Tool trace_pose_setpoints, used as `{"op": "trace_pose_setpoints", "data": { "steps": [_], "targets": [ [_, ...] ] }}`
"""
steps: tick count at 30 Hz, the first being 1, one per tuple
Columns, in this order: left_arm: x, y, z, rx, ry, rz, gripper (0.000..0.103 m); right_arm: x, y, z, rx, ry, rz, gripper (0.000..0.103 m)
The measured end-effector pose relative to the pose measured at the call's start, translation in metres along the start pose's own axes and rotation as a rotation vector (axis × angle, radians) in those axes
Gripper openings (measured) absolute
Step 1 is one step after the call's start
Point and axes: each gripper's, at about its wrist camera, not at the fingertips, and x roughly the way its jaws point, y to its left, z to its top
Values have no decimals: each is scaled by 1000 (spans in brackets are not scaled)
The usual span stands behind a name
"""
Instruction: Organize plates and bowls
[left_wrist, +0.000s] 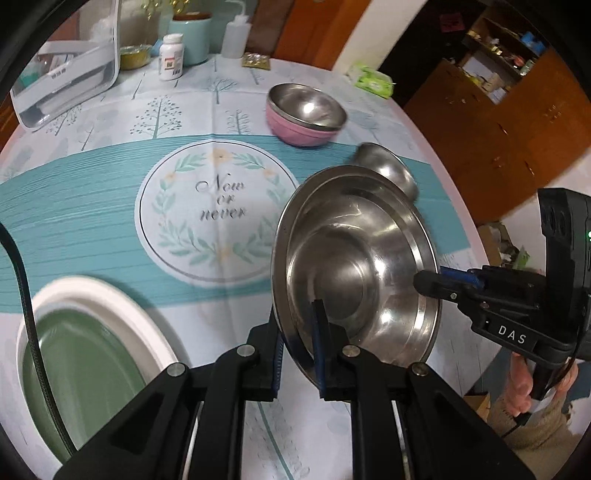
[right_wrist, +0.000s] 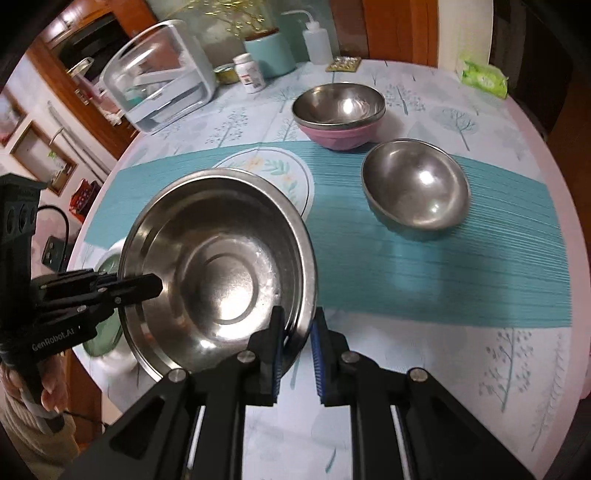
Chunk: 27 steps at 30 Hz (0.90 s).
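both claws grip the steel plate (right_wrist: 218, 266): left claw (left_wrist: 299, 332) clamped on its rim, right claw (right_wrist: 297, 332) too; lone bowl (right_wrist: 415, 188) sits upper right.

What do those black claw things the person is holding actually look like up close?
Both grippers, left and right, are matte black plastic with blue ribbed pads and silver pivot pins. White lettering reads "DAS" on the right and "GenRobot.AI" on the left. A black braided cable trails by. The hands wear beige knit sleeves.

Dishes and bottles, counted
Three steel bowls (right_wrist: 218, 266) (right_wrist: 415, 188) (right_wrist: 338, 101), one pink bowl (right_wrist: 341, 134), one green plate (left_wrist: 81, 369), two grippers (left_wrist: 299, 354) (right_wrist: 297, 354), two bottles (right_wrist: 251, 74) (right_wrist: 317, 42), one teal pot (right_wrist: 269, 53)
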Motion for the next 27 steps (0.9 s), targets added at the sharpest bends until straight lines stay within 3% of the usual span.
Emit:
{"op": "trace_pose_setpoints", "data": {
  "steps": [11, 27],
  "targets": [
    [4, -11, -61, 6, 19, 10, 13, 3, 1, -54, 29, 48, 21, 14],
    [19, -12, -78, -4, 39, 41, 14, 15, -1, -75, 95, 72, 25, 14]
  ]
}}
